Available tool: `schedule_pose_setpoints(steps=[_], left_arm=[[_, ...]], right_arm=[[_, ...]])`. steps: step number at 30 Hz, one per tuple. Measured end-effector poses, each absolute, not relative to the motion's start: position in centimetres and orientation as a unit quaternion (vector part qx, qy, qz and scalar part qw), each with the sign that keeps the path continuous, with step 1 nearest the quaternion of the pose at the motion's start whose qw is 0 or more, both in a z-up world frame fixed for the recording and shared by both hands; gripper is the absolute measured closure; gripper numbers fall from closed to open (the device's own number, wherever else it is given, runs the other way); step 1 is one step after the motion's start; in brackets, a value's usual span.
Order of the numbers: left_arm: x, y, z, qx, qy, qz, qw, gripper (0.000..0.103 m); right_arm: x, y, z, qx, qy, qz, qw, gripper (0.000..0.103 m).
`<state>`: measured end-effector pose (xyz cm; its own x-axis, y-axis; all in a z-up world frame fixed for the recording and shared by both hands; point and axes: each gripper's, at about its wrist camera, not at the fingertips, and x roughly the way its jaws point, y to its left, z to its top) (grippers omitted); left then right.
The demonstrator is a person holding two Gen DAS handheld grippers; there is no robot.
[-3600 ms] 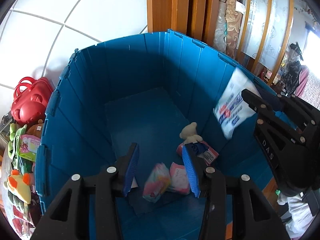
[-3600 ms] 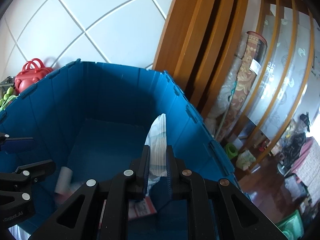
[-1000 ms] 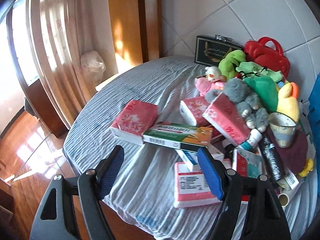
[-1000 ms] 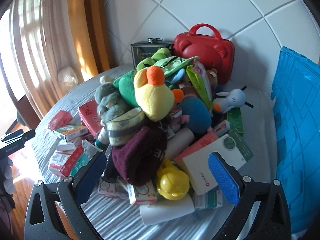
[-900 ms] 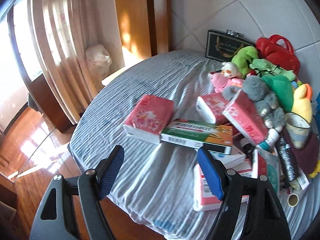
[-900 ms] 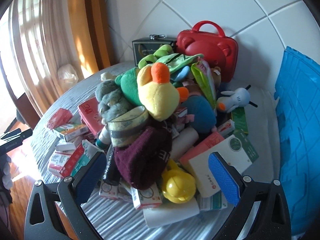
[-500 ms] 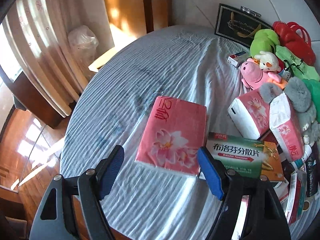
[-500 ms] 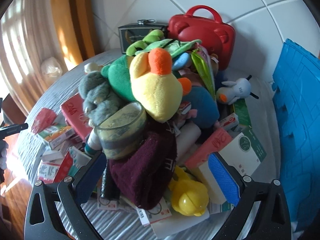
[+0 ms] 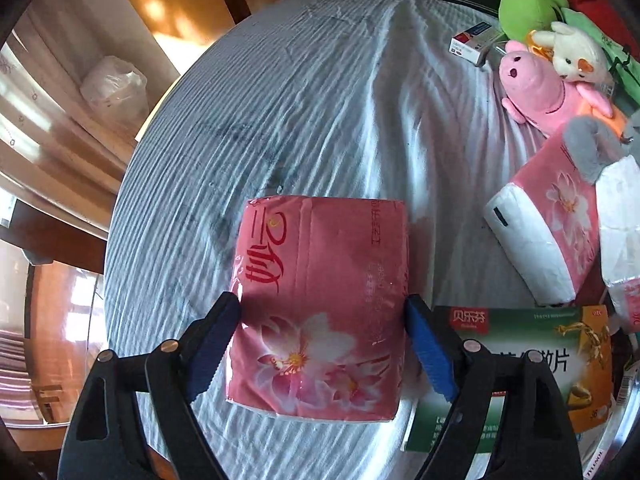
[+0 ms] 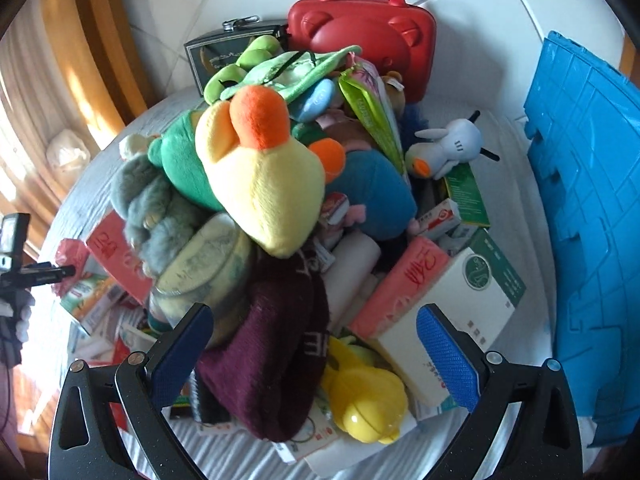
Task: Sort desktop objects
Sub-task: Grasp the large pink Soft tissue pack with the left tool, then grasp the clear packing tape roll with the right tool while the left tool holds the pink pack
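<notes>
With our left gripper (image 9: 322, 344) still opening around the pink tissue pack (image 9: 320, 304) near the tabletop's (image 9: 320, 100) left edge and our right gripper (image 10: 316, 356) wide and empty, we judge it light, squashy, slippery-wrapped, best pinched across its long sides.

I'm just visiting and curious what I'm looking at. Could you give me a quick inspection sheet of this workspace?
Surface: round table under a wrinkled grey-blue cloth.
Job's things: pink tissue pack lying flat; blue crate at the table's edge.
Clutter: heaped plush toys, yellow duck on top, boxes, red case.
Tongs: left tongs opening, straddling the pack; right tongs open over the heap.
Cables: nothing seen.
Surroundings: tiled wall, curtains, wooden floor.
</notes>
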<state>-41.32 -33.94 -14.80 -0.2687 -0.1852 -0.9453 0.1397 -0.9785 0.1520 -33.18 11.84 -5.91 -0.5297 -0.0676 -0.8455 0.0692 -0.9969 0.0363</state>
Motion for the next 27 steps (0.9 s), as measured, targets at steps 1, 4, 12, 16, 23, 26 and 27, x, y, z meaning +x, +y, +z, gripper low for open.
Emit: schedule_pose_setpoints(steps=[1, 4, 12, 16, 23, 26, 27], left_arm=[[-41.5, -34.2, -14.6, 0.598, -0.016, -0.794, 0.106, 0.020], [-40.9, -34.7, -13.7, 0.592, -0.023, -0.797, 0.114, 0.020], [-41.5, -36.0, -15.0, 0.614, -0.020, -0.781, 0.111, 0.016], [-41.9, -36.3, -15.6, 0.630, -0.016, -0.770, 0.100, 0.012], [-42.0, -36.9, -16.9, 0.645, 0.009, -0.756, 0.114, 0.013], [-41.2, -36.3, -16.4, 0.635, 0.007, -0.765, 0.111, 0.014], [-40.9, -36.1, -16.1, 0.632, 0.007, -0.767, 0.112, 0.014]], right_arm=[[-33.1, 11.6, -5.8, 0.483, 0.004, -0.875, 0.041, 0.000], [-32.7, 10.2, -4.9, 0.477, 0.017, -0.876, 0.061, 0.000], [-33.9, 5.4, -5.7, 0.485, 0.064, -0.868, 0.083, 0.000], [-34.5, 4.5, -7.2, 0.500, 0.079, -0.858, 0.083, 0.000], [-35.2, 3.8, -8.5, 0.507, 0.093, -0.854, 0.074, 0.000], [-35.8, 3.7, -9.1, 0.511, 0.096, -0.851, 0.068, 0.000], [-36.0, 3.7, -9.4, 0.510, 0.098, -0.852, 0.065, 0.000]])
